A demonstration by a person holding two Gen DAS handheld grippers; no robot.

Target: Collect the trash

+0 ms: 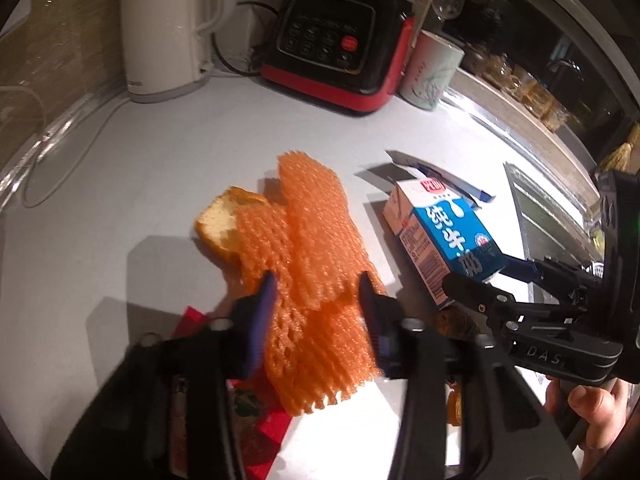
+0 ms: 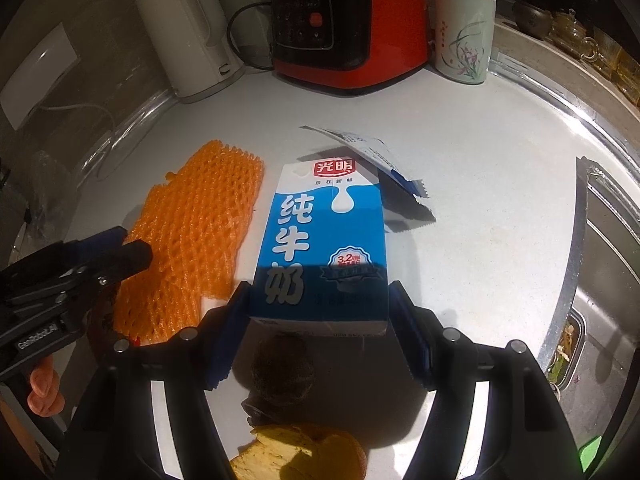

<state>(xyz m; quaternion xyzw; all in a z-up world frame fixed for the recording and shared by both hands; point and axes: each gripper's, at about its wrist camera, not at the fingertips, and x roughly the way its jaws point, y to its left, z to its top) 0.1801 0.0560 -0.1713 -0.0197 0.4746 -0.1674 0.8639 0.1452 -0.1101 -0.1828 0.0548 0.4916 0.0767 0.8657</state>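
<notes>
- The left tool [image 1: 316, 292] has its blue pads pressed against the sides of an orange foam net [image 1: 316, 248], which bunches between them and looks lifted off the white counter [image 1: 140, 152]; the grip seems meant to carry the soft mesh away in one piece.
- The right tool [image 2: 318, 320] is clamped across the base of a blue-and-white milk carton [image 2: 320, 240], one pad on each side wall, the carton tilted up and away from the camera; holding it low at the base probably keeps the light box from twisting.
- A person's hand [image 1: 596, 408] grips the right tool's handle at the frame's edge.
- The net is a flattened lattice sleeve, creased and folded over itself; the carton is squared, printed with large characters, its top corner pointing toward a torn blue-and-white wrapper [image 2: 384, 160] lying just behind it.
- Near the net lies a chunk of bread [image 1: 224, 224]; a dark round lump [image 2: 282, 372] sits under the carton.
- Farther back stand a white kettle [image 2: 192, 32], a red-and-black appliance [image 2: 348, 28] and a flower-printed cup [image 2: 464, 36].
</notes>
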